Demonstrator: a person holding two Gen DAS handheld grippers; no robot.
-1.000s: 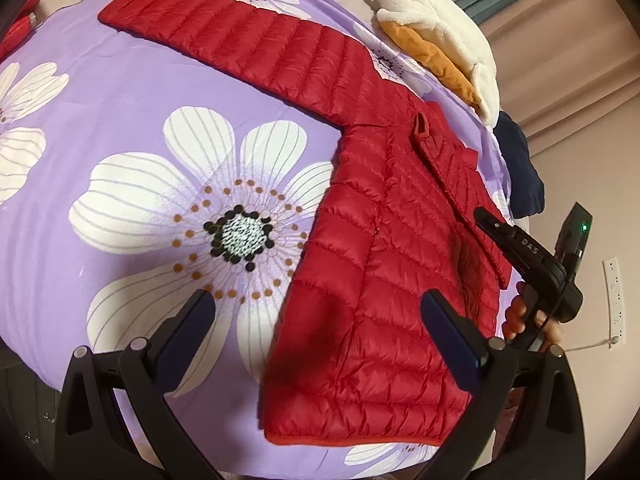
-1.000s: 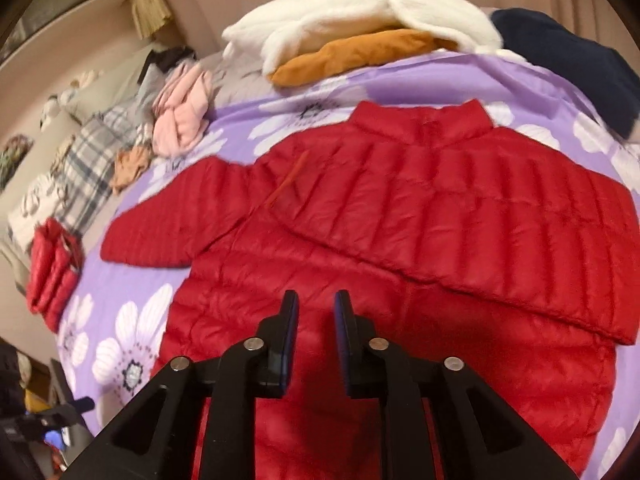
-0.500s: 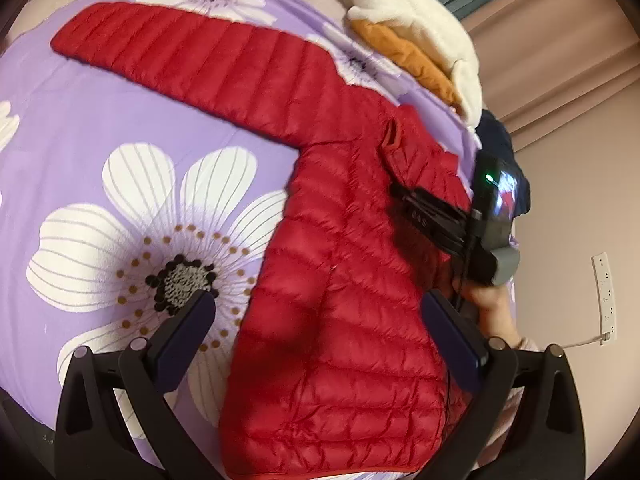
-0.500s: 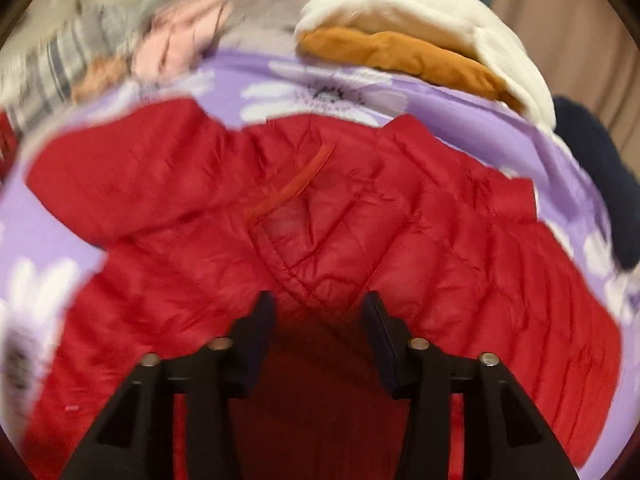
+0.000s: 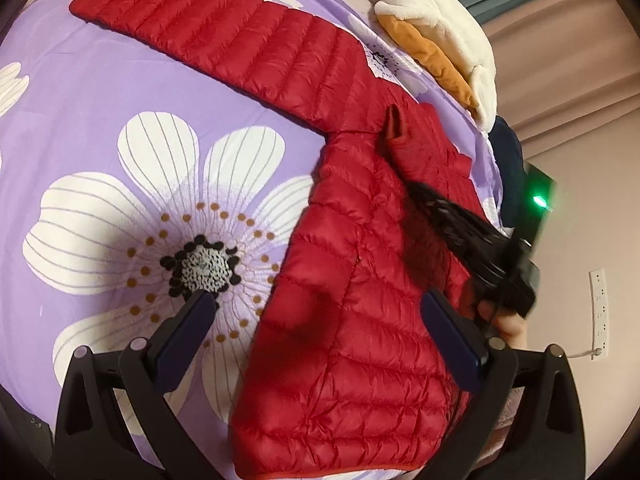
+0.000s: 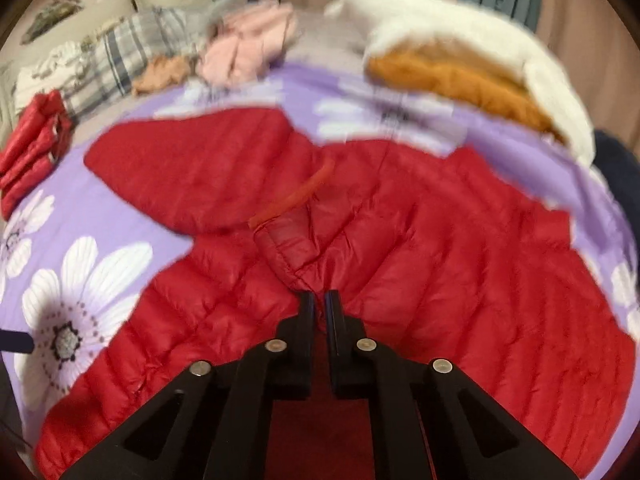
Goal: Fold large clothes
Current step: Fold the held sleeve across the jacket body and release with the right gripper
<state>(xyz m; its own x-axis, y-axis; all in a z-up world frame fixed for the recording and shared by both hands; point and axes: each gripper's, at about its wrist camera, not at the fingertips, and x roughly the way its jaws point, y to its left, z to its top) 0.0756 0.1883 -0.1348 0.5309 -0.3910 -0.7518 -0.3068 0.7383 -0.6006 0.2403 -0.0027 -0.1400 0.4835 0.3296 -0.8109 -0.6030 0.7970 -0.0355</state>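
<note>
Two hand-held grippers: both work over one red puffer jacket [image 5: 360, 280] on a bed.
Jacket position: spread flat on the purple bedspread with white flowers [image 5: 120, 120]; one sleeve [image 5: 240, 40] stretches out across the cover, away from the body.
Left hand-held gripper [image 5: 320, 328]: jaws stand wide apart above the jacket's lower edge and the bedspread, with nothing between them.
Right hand-held gripper [image 6: 320, 312]: jaws drawn nearly together, pinching a fold of red quilted fabric near the jacket's middle, just below a thin red strip [image 6: 296, 196].
Right hand-held gripper, seen from the left camera [image 5: 416, 192]: a blurred black shape slanting down onto the jacket, a person's hand [image 5: 504, 320] on its handle.
Far edge of bed: a white fleece garment [image 6: 460, 36] over an orange one [image 6: 460, 80]; pink clothing [image 6: 248, 44] and plaid fabric [image 6: 120, 56] to the left.
Left edge: a folded red garment [image 6: 32, 148].
</note>
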